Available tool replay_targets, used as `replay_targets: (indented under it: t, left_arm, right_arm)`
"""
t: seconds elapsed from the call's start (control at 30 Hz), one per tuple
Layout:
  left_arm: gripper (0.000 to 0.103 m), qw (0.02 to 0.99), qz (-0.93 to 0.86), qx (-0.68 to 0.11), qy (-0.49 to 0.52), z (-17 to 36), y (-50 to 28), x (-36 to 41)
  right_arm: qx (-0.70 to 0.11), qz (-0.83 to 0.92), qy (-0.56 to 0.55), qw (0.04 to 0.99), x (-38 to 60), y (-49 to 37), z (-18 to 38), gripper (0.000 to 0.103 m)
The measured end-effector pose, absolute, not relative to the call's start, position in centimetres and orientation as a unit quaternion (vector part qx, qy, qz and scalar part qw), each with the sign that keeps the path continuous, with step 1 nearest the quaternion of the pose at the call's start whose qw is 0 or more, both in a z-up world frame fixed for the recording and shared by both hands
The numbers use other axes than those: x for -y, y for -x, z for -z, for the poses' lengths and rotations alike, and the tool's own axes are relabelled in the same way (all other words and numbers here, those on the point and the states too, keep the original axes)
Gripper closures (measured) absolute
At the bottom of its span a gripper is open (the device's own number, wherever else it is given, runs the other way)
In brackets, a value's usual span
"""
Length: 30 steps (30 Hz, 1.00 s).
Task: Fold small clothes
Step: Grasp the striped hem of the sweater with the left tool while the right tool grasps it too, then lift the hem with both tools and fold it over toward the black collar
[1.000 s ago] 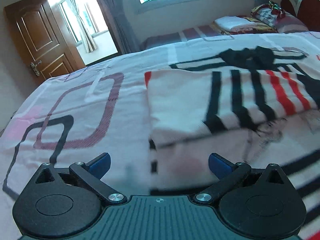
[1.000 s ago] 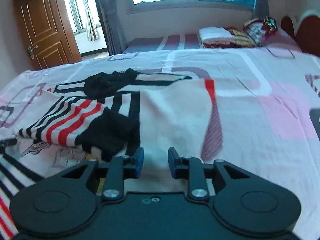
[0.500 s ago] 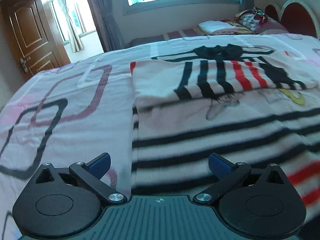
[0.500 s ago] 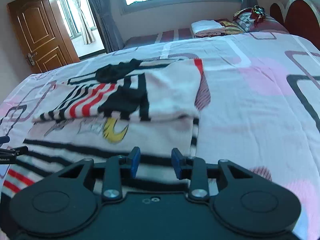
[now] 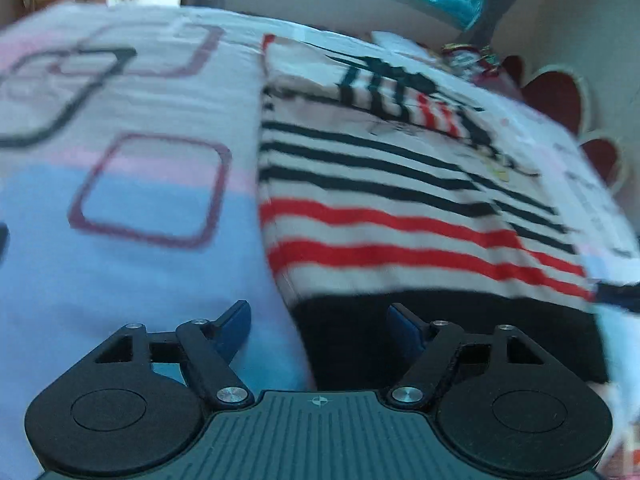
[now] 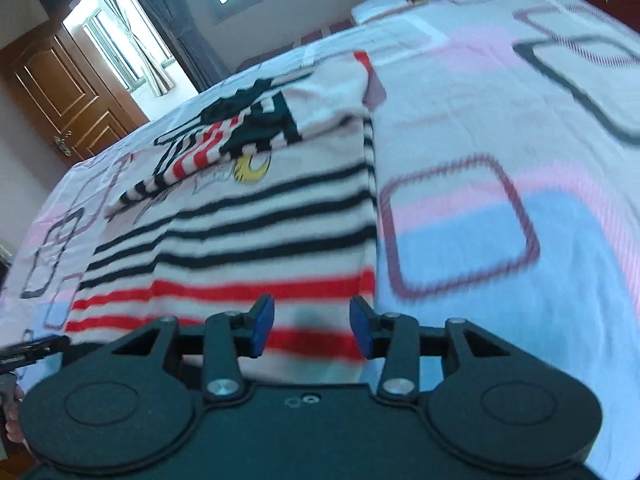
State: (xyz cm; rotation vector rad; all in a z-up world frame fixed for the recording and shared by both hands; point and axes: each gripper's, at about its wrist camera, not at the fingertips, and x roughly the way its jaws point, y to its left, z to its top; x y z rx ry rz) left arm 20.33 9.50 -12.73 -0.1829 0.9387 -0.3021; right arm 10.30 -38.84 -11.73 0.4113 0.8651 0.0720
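Sweater (image 5: 400, 200) flat on bedspread (image 5: 140, 280), centre frame, sleeves folded in. Left gripper (image 5: 318, 330) just closing, still spread over black hem corner; right gripper (image 6: 311, 330) just opening, pinching nothing.

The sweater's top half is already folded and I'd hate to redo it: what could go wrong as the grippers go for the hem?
1. The left gripper straddles the sweater edge, so it may pinch the bedsheet too.
2. Dragging the hem could undo the folded sleeves.
3. The right gripper may pinch just one layer.

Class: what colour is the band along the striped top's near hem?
Black band, clearest in the left wrist view.
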Motion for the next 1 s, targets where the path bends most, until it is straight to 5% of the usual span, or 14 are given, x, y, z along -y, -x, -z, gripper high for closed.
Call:
replay_targets:
  t: [0.37, 0.5, 0.57, 0.63, 1.0]
  left_arm:
    - [0.029, 0.821, 0.232, -0.446, 0.27, 15.7, -17.9, -10.9]
    - [0.029, 0.817, 0.244, -0.438, 0.284, 16.3, -19.6, -10.0]
    - [0.04, 0.823, 0.243, -0.437, 0.27, 16.1, -20.1, -9.4]
    - [0.094, 0.823, 0.221, -0.449, 0.268, 16.4, -20.6, -9.3]
    - [0.096, 0.858, 0.183, -0.396, 0.271, 13.4, -17.8, -11.8]
  right_arm:
    - [-0.415, -0.102, -0.359, 0.83, 40.1, -3.0, 15.9, 0.063]
    - [-0.397, -0.106, -0.412, 0.813, 40.4, -3.8, 17.1, 0.072]
    - [-0.395, -0.112, -0.421, 0.809, 40.5, -4.5, 17.4, 0.08]
    - [-0.4, -0.11, -0.415, 0.81, 40.5, -4.7, 17.5, 0.096]
    - [-0.341, -0.118, -0.349, 0.865, 40.6, -3.6, 12.1, 0.097]
